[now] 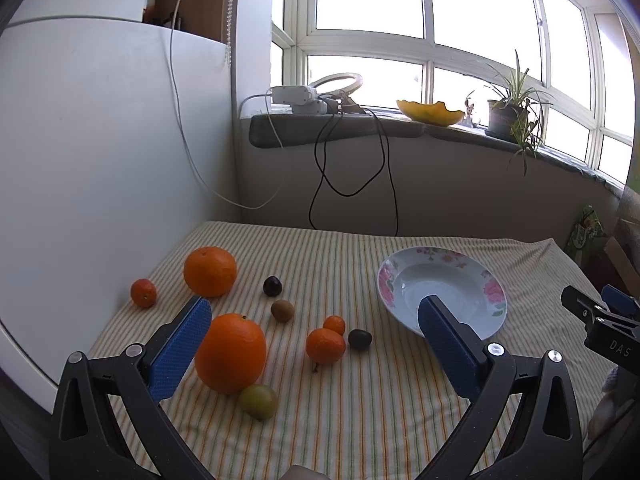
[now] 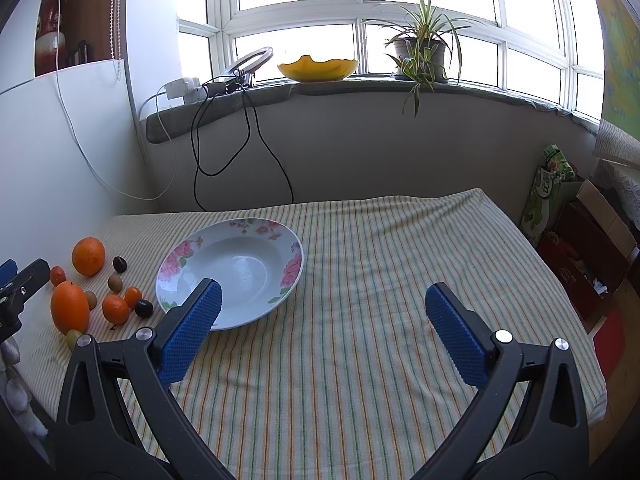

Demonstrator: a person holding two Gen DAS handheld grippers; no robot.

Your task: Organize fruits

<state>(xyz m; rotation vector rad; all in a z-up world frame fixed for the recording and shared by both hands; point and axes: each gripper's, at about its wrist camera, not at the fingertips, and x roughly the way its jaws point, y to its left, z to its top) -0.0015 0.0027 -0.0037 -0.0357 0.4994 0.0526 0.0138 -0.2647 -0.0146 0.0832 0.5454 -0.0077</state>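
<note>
Several fruits lie on the striped cloth at the left: a near orange [image 1: 231, 353], a far orange [image 1: 210, 271], small tangerines [image 1: 325, 345] [image 1: 143, 292], a green plum [image 1: 258, 401], dark plums [image 1: 359, 338] [image 1: 272, 285] and a kiwi [image 1: 282, 310]. An empty floral plate [image 1: 492, 292] [image 2: 292, 268] sits to their right. My left gripper [image 1: 316, 320] is open above the fruits, the near orange just inside its left finger. My right gripper [image 2: 322, 308] is open and empty, right of the plate.
A white panel [image 1: 100, 160] borders the table's left side. A windowsill behind holds a yellow bowl [image 2: 318, 67], a potted plant [image 2: 420, 50] and chargers with hanging cables [image 2: 224, 136]. Boxes [image 2: 584, 256] stand off the table's right edge.
</note>
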